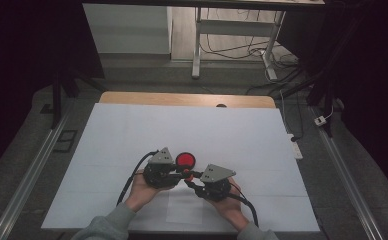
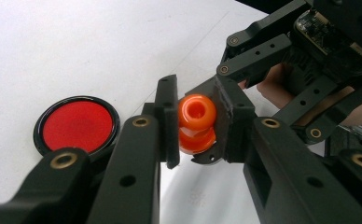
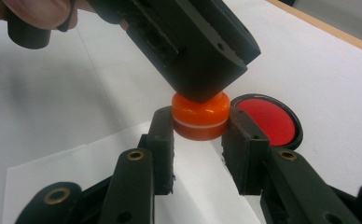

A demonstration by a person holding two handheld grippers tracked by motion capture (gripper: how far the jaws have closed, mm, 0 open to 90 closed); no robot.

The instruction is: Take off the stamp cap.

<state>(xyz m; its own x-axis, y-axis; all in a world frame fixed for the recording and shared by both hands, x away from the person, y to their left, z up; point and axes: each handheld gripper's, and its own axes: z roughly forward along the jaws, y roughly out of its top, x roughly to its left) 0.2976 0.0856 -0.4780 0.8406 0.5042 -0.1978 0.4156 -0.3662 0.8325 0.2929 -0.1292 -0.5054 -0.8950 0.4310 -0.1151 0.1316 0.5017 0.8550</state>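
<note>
Holding one small orange piece (image 2: 197, 123) between them, both tools meet low on the white desk (image 1: 132, 135), near the 6 o'clock edge in the high view. The left tool (image 1: 181, 173) is clenched on the orange piece; in the left gripper view its two black jaws press on the piece from both sides. The right tool (image 1: 189, 182) is clenched on the same piece too; in the right gripper view its jaws squeeze the lower part (image 3: 200, 116), and the left tool comes down on the top from 12 o'clock. The orange piece is round, with a pale line around its middle and a hollow at one end. It is up off the desk, between the two tools.

A round red disc with a black rim (image 1: 185, 160) lies flat on the desk, just beside the tools at about 12 o'clock from them in the high view. A white sheet of paper (image 3: 76, 163) lies on the desk under the right tool. A person's hands (image 1: 142, 190) hold both tools.
</note>
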